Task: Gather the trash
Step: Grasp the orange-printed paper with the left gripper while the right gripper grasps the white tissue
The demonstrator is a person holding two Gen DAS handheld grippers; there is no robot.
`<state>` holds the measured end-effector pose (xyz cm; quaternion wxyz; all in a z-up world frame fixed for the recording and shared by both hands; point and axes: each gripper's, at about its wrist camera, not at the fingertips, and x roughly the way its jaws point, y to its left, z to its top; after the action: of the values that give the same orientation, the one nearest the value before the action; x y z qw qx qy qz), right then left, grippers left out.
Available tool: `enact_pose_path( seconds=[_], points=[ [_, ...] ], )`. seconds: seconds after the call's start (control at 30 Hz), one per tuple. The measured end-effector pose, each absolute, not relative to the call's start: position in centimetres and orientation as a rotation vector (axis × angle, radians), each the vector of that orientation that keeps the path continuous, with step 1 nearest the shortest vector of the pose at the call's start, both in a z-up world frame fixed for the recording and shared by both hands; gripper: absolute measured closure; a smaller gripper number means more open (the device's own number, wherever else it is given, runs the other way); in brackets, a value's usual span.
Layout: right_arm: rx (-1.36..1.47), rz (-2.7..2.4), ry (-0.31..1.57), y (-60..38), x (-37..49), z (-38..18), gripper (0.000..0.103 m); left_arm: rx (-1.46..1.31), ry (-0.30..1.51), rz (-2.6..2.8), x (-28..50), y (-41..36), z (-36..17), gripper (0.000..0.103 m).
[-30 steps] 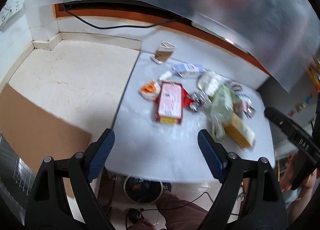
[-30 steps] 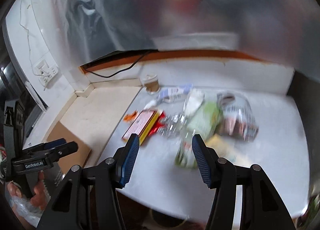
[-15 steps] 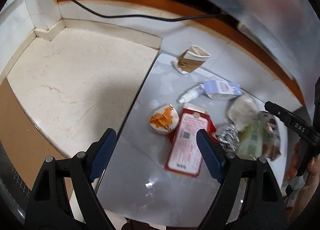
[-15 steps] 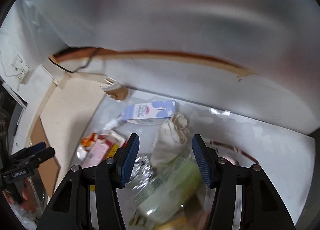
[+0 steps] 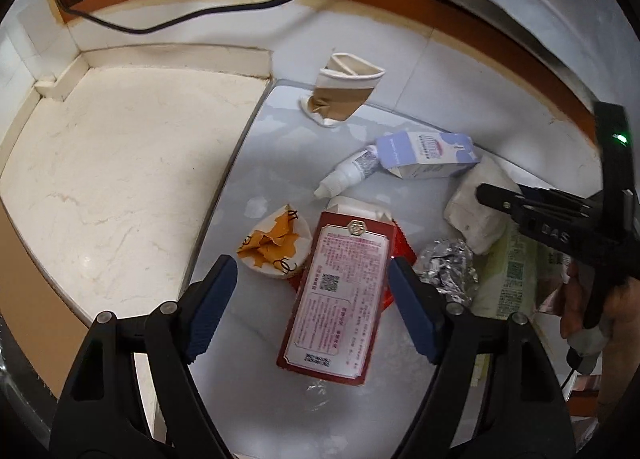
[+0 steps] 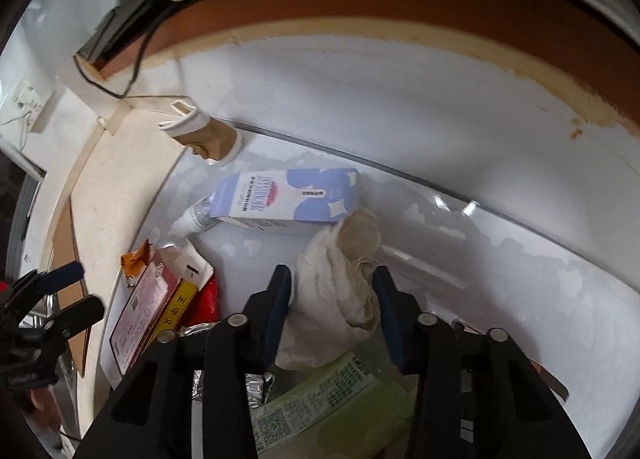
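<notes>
Now, right hand-held gripper [image 6: 332, 283] straddled crumpled white tissue wad [image 6: 340, 291] on grey surface [image 6: 500, 271]; jaws had just been closing, pads at wad's sides, firm grip not clear. Only right view showed wall socket [image 6: 26, 99]. Left hand-held gripper [image 5: 310, 279] hovered open, slightly narrowing, above red-and-pink box [image 5: 340, 299]. Only left view showed orange-scrap paper bowl [image 5: 276, 247] whole and foil ball [image 5: 446, 263] beside box. Milk carton [image 6: 288, 199] and crushed paper cup [image 5: 344, 95] lay beyond.
</notes>
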<state>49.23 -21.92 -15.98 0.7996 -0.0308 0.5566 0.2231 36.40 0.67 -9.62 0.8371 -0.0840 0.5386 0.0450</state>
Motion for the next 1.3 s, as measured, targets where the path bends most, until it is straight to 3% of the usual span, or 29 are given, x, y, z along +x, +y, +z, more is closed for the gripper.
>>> enact_pose_path(
  seconds=[0.13,0.43,0.77,1.3],
  points=[
    [-0.095,0.516,1.154,-21.5,48.5,-15.6,0.068,-0.244,1.153,0.122,36.9,2.4,-10.4,0.028],
    [-0.02,0.565,1.111,-22.1,47.3,-13.6,0.073,-0.382,1.161,0.16,36.6,6.4,-11.9,0.045],
    [0.018,0.581,1.106,-22.2,47.2,-13.6,0.073,-0.472,1.21,0.142,38.5,6.8,-14.9,0.045],
    [0.05,0.571,1.123,-22.7,47.5,-14.4,0.073,-0.397,1.268,0.208,42.1,5.4,-17.1,0.043]
  ],
)
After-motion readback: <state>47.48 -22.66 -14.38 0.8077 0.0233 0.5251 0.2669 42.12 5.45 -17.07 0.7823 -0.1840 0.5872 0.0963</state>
